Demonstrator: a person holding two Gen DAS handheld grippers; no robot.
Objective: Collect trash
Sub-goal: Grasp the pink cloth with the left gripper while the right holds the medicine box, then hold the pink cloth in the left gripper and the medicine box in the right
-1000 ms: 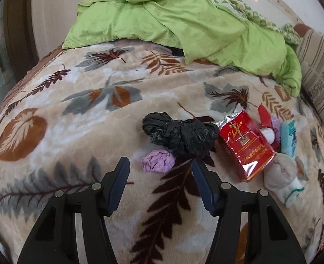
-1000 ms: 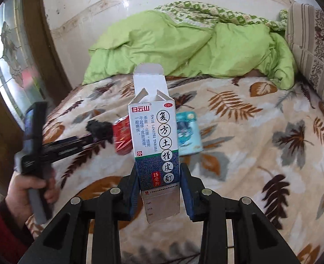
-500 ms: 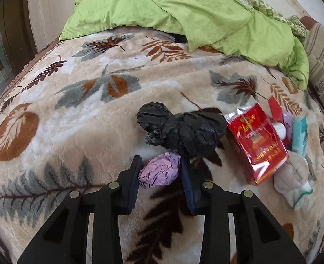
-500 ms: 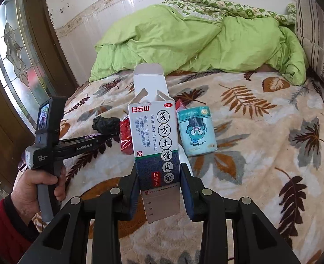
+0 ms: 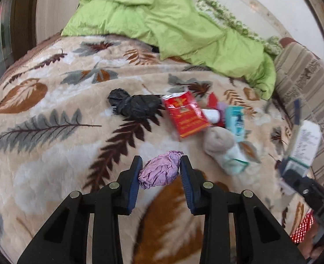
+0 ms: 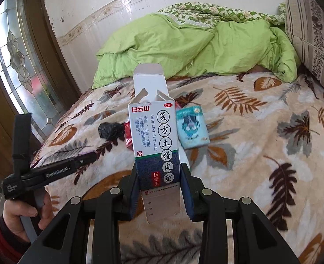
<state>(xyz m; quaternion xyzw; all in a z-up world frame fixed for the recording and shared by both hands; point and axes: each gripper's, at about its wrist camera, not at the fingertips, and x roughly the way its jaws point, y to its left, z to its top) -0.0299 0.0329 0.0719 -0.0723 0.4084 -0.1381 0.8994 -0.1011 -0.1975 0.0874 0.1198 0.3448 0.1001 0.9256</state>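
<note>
My left gripper (image 5: 159,171) is shut on a crumpled purple paper ball (image 5: 159,171) and holds it above the leaf-patterned blanket (image 5: 52,149). My right gripper (image 6: 158,182) is shut on an open white and dark blue medicine box (image 6: 155,140), held upright; this box also shows at the right of the left wrist view (image 5: 304,143). On the blanket lie a black plastic bag (image 5: 133,105), a red packet (image 5: 184,114), a light blue tissue pack (image 6: 192,127) and a balled grey sock (image 5: 221,145).
A green quilt (image 5: 173,26) is heaped at the head of the bed. A striped pillow (image 5: 304,83) lies along the right side. A stained-glass window in a brown frame (image 6: 19,72) stands left of the bed. The left gripper's handle and hand (image 6: 25,211) show at lower left.
My left gripper closed on the purple paper ball, lifted it and drew back from the black bag. My right gripper keeps holding the box and has shifted slightly.
</note>
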